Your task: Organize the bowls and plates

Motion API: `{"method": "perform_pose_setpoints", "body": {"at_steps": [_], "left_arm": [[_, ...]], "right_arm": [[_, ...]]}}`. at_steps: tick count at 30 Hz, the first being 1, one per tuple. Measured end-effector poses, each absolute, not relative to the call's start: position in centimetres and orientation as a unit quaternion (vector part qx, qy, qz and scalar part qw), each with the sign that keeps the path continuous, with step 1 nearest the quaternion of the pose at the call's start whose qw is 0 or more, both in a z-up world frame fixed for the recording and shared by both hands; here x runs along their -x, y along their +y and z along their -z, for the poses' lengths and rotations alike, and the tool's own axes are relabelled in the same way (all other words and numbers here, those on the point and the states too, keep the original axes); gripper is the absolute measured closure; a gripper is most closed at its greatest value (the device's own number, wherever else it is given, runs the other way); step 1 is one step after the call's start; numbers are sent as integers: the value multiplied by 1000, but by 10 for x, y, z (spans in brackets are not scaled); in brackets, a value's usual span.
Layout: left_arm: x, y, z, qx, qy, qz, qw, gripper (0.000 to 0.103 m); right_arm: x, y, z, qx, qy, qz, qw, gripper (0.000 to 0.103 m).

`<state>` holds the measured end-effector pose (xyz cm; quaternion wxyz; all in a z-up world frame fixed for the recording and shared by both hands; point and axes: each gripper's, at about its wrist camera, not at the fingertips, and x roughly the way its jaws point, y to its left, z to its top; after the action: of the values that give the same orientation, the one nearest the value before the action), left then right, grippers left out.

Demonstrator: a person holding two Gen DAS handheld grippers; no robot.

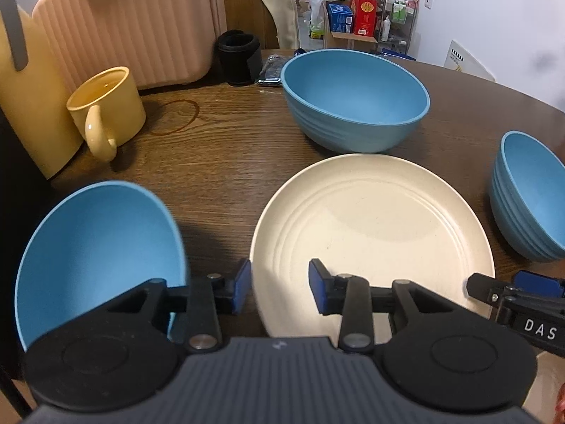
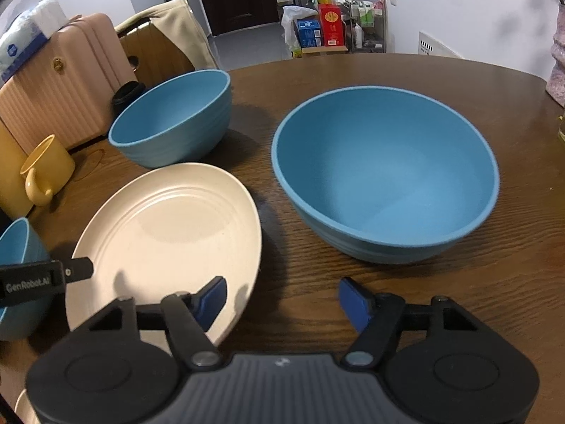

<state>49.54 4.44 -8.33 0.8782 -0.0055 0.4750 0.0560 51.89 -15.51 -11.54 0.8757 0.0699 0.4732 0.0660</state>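
A cream plate (image 1: 374, 233) lies on the brown table, with three blue bowls around it: one far (image 1: 353, 99), one right (image 1: 529, 194), one near left (image 1: 95, 247). My left gripper (image 1: 279, 288) is open and empty, its jaws over the plate's near left rim. My right gripper (image 2: 282, 300) is open and empty over bare table between the plate (image 2: 166, 240) and the right bowl (image 2: 385, 173). The right wrist view also shows the far bowl (image 2: 173, 116) and the left bowl (image 2: 17, 247). The right gripper shows in the left wrist view (image 1: 512, 296).
A yellow mug (image 1: 106, 109) stands at the left beside a yellow case (image 1: 24, 106) and a pink suitcase (image 1: 134, 24). A black cup (image 1: 238, 56) stands at the back. The table (image 2: 459, 300) edge curves round at the far right.
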Motion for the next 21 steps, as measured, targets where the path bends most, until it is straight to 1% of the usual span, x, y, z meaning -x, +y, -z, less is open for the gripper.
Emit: {"method": "perform_pose_setpoints", "body": {"at_steps": [5, 9, 12, 13, 15, 17, 19, 21], "left_arm": [[-502, 41, 84, 4, 472, -62, 879, 65], [-508, 44, 87, 2, 476, -67, 877, 65], [-510, 46, 87, 3, 476, -69, 877, 64], [-511, 45, 87, 1, 476, -71, 876, 64], [-511, 44, 88, -4, 476, -72, 876, 61], [-512, 43, 89, -11, 476, -77, 876, 55], [-514, 40, 91, -18, 476, -81, 876, 52], [-515, 38, 92, -20, 478, -79, 875, 52]], "right_arm": [[-524, -153, 118, -74, 474, -67, 875, 42], [-525, -152, 119, -75, 475, -70, 874, 44], [-526, -154, 120, -76, 474, -72, 874, 48], [-525, -154, 120, -75, 473, -73, 875, 51], [-525, -155, 119, -77, 472, -74, 875, 54], [-526, -155, 119, -78, 472, -76, 875, 59], [-526, -155, 119, -79, 472, -76, 875, 62], [-526, -155, 119, -80, 472, -78, 875, 67]]}}
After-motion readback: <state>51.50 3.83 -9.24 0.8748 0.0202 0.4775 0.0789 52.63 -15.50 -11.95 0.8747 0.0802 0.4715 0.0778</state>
